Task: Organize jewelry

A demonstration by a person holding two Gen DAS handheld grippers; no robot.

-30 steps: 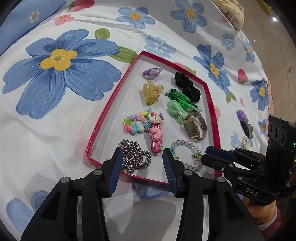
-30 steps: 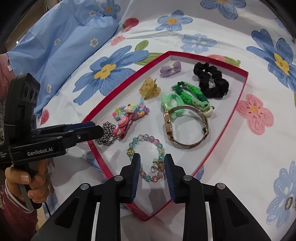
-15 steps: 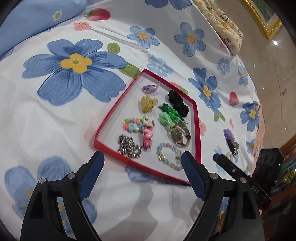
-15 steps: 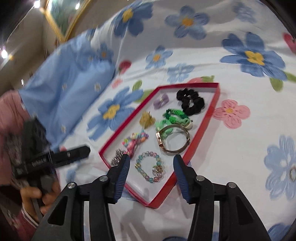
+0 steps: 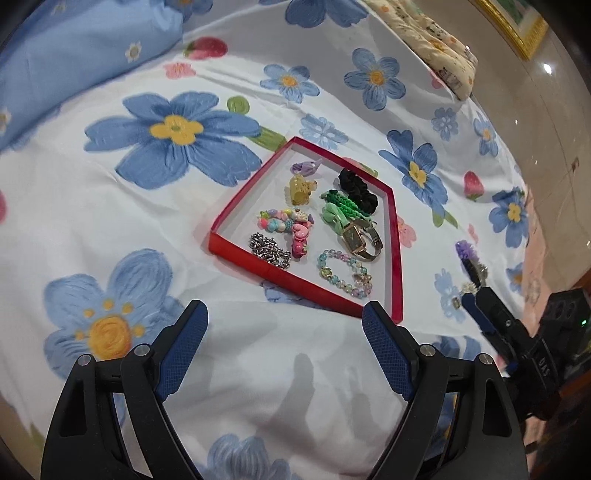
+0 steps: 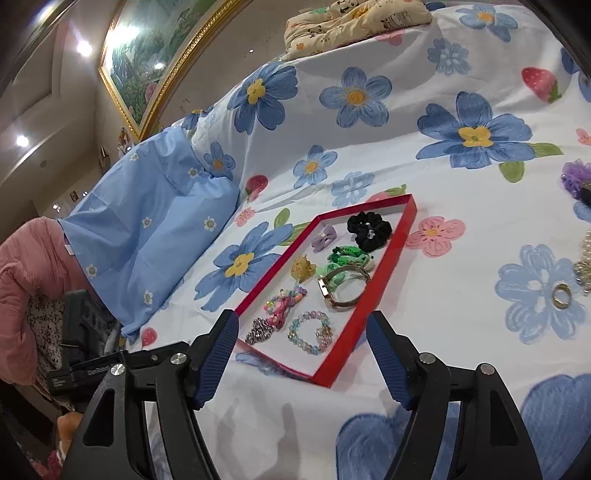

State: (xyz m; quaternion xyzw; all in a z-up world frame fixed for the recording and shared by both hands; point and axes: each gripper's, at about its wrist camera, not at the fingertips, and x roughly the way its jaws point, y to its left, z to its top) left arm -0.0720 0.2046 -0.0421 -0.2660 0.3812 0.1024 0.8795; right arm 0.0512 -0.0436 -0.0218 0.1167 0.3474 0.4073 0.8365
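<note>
A red tray (image 5: 236, 249) (image 6: 391, 254) lies on the flowered bedsheet. It holds a silver chain (image 5: 269, 251), a pastel bead bracelet (image 5: 343, 272) (image 6: 310, 332), a watch (image 5: 360, 238) (image 6: 341, 286), a black scrunchie (image 5: 356, 188), green ties, a yellow claw clip (image 5: 300, 188) and a purple bow (image 6: 324, 236). My left gripper (image 5: 284, 343) is open and empty, held back from the tray's near edge. My right gripper (image 6: 301, 350) is open and empty, also short of the tray.
Loose pieces lie on the sheet right of the tray: a purple hair tie (image 5: 466, 251) (image 6: 576, 177), a ring (image 6: 560, 295), and pearl pieces (image 6: 585, 258). A blue pillow (image 6: 155, 221) lies left. A panda cushion (image 6: 351, 22) sits far back.
Both grippers have pulled back and up from the tray and opened wide. The bead bracelet now lies in the tray, clear of the right gripper's fingers.
</note>
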